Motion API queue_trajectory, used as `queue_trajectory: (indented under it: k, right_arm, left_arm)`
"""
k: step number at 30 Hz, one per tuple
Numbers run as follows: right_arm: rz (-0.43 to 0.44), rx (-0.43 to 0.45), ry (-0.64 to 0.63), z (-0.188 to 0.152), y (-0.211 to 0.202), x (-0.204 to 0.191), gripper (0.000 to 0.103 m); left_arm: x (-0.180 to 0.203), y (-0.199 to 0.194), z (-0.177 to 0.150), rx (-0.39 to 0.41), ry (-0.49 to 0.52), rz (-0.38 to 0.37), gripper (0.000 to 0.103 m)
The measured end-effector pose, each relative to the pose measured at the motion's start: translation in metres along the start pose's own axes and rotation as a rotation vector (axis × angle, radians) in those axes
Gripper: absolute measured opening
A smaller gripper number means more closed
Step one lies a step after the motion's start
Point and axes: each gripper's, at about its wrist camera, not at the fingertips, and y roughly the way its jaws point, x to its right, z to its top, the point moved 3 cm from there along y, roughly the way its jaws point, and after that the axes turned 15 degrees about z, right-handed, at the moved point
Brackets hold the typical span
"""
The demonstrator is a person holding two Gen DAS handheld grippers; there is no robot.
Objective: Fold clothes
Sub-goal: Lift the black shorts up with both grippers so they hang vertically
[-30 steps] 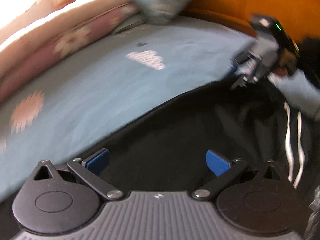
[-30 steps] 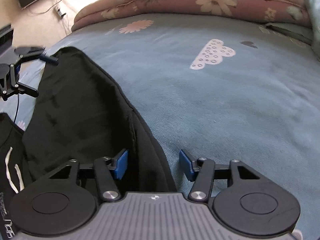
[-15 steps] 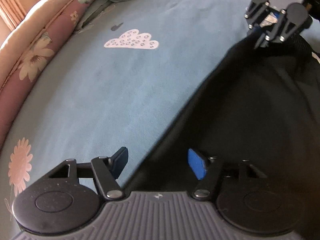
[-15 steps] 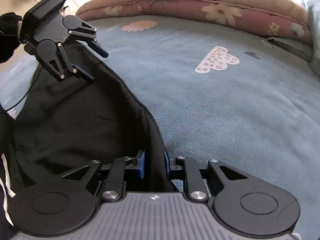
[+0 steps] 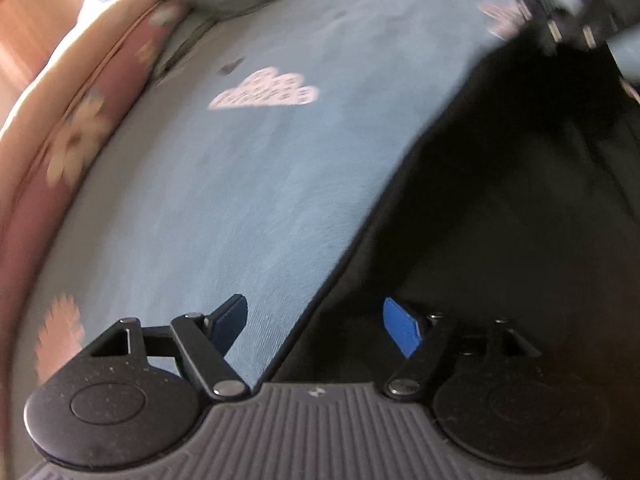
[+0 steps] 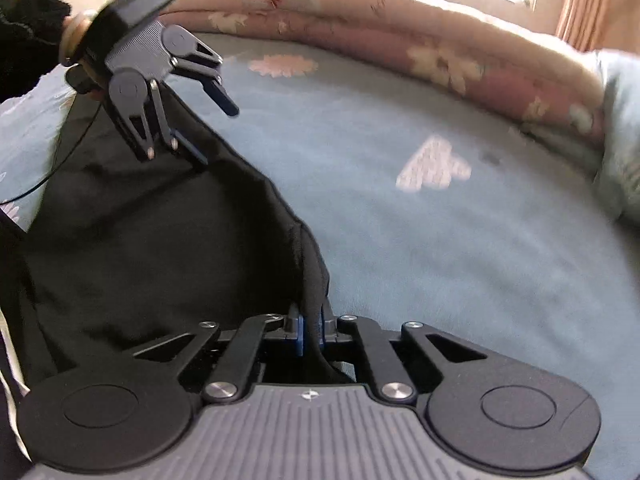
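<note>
A black garment (image 5: pixel 500 200) lies spread on a light blue bedsheet (image 5: pixel 240 200). In the left wrist view my left gripper (image 5: pixel 314 308) straddles the garment's edge, one pad over the sheet and one over the cloth. Its jaws are opening, and the pads do not press on the hem between them. The right gripper (image 5: pixel 568 12) shows blurred at the top right. In the right wrist view my right gripper (image 6: pixel 311 320) is shut on the bunched hem of the black garment (image 6: pixel 160 240). Farther along that edge, the left gripper (image 6: pixel 216 136) stands open.
A rolled pink floral quilt (image 6: pixel 400 40) borders the far side of the bedsheet (image 6: pixel 440 260). A pale blue pillow (image 6: pixel 620 140) lies at the right. A thin black cable (image 6: pixel 48 172) trails from the left gripper. White stripes (image 6: pixel 8 360) mark the garment's left side.
My right gripper has closed on the garment's hem, which now rises bunched between its pads. My left gripper moved from over the cloth to its edge and narrowed.
</note>
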Motion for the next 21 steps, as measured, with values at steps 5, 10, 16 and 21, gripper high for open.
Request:
queue_trajectory:
  k: [5, 10, 16, 21]
  right_arm:
    - [-0.024, 0.024, -0.135, 0.021, -0.032, -0.04, 0.008]
    - [-0.01, 0.008, -0.236, 0.031, -0.046, -0.072, 0.008]
    - [-0.019, -0.008, -0.258, 0.033, -0.054, -0.088, 0.008]
    - [-0.047, -0.024, -0.251, 0.029, -0.057, -0.09, 0.008]
  left_arm:
    - [0.008, -0.006, 0.001, 0.015, 0.114, -0.062, 0.074]
    - [0.012, -0.012, -0.004, -0.019, 0.224, -0.143, 0.062]
    - [0.022, -0.027, -0.015, -0.08, 0.313, -0.143, 0.004]
    - [0.026, -0.057, -0.022, -0.056, 0.273, -0.077, 0.003]
